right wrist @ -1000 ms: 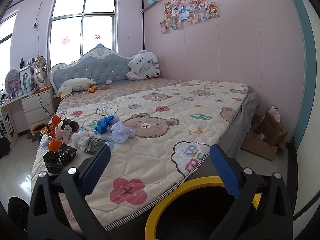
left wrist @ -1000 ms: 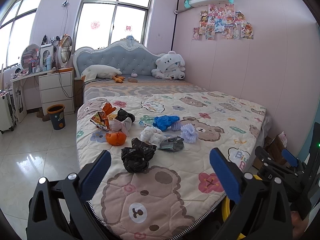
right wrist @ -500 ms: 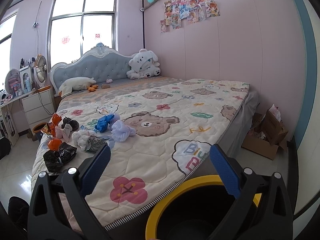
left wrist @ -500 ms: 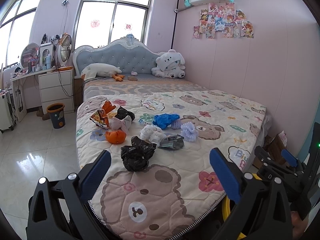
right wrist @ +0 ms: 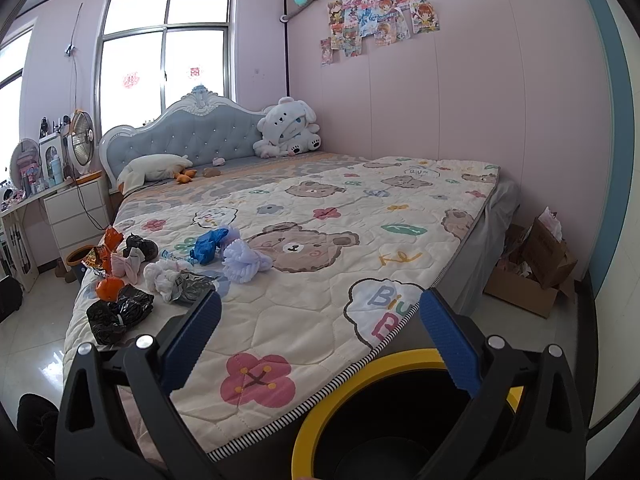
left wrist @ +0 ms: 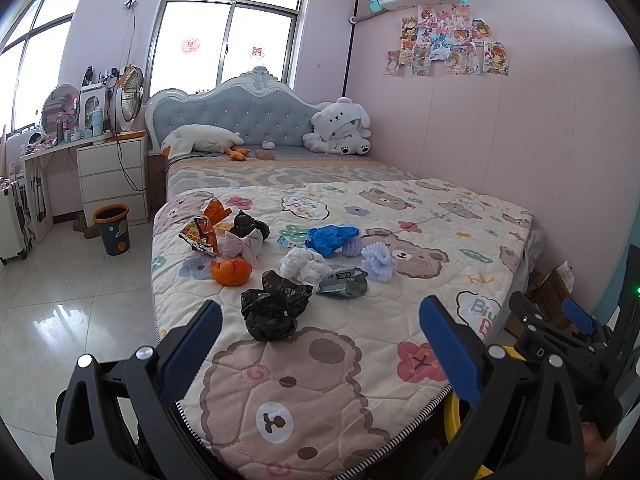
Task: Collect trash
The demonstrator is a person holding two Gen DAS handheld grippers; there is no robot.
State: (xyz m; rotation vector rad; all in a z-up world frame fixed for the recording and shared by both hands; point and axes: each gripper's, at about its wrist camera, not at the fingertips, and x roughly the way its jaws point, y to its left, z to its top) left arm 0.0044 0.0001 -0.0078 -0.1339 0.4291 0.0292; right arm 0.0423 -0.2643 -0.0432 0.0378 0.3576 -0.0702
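Several pieces of trash lie on the bed quilt (left wrist: 400, 208): a crumpled black bag (left wrist: 274, 306), an orange wad (left wrist: 231, 271), a white wad (left wrist: 302, 264), a grey wrapper (left wrist: 344, 282), a blue glove (left wrist: 330, 238), a lilac puff (left wrist: 378, 262), a snack packet (left wrist: 199, 234). My left gripper (left wrist: 320, 344) is open and empty, just short of the black bag. My right gripper (right wrist: 320, 340) is open and empty above a yellow-rimmed black bin (right wrist: 360, 372) at the bed's foot. The black bag (right wrist: 118, 312) also shows in the right wrist view.
A small waste bin (left wrist: 113, 229) stands on the floor by white drawers (left wrist: 114, 176). A cardboard box (right wrist: 532, 264) sits by the right wall. Plush toys (left wrist: 340, 128) lie at the headboard. The right gripper (left wrist: 560, 336) shows at the left view's right edge.
Both views have shifted slightly; the left gripper has edged a little toward the bed. Both grippers stay open and the trash has not moved.
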